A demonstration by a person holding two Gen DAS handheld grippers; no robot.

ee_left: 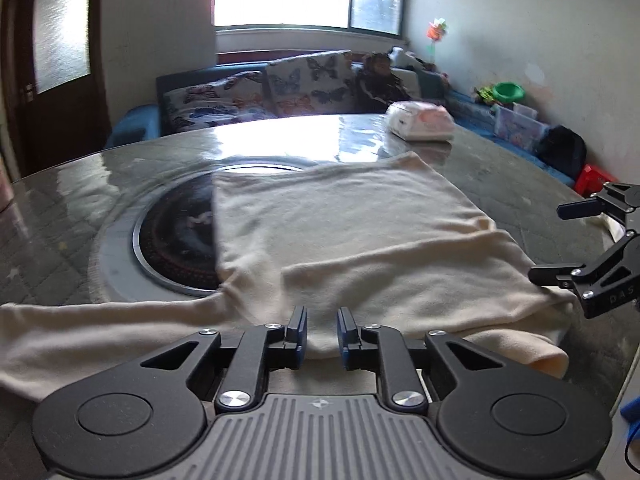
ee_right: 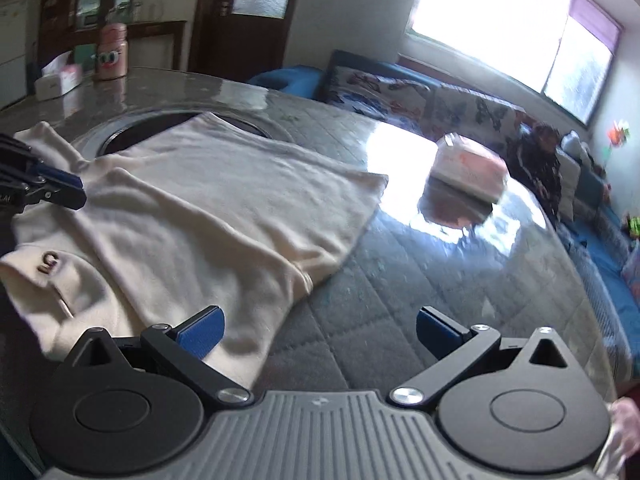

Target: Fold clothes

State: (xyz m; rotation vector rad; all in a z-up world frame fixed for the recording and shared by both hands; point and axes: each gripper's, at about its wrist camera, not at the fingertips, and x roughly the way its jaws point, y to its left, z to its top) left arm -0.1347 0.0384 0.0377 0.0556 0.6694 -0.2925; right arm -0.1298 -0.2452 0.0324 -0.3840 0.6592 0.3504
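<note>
Two grippers over one soft cream knit sweater [ee_left: 344,232], partly folded on the glossy round quilt-patterned table [ee_right: 420,280]. Left gripper [ee_left: 322,332] sits low and level, blue pads nearly together with a fold of fabric between them, so pinching I think. Right gripper [ee_right: 318,330] hovers tilted, fingers spread wide, holding nothing.

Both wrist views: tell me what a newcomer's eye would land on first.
A cream knitted garment lies spread across the glossy round grey table, partly covering the black inset cooktop. The left gripper pinches its near edge; the right gripper hovers wide open at its right edge. Beyond lies a white-and-pink tissue pack.
</note>
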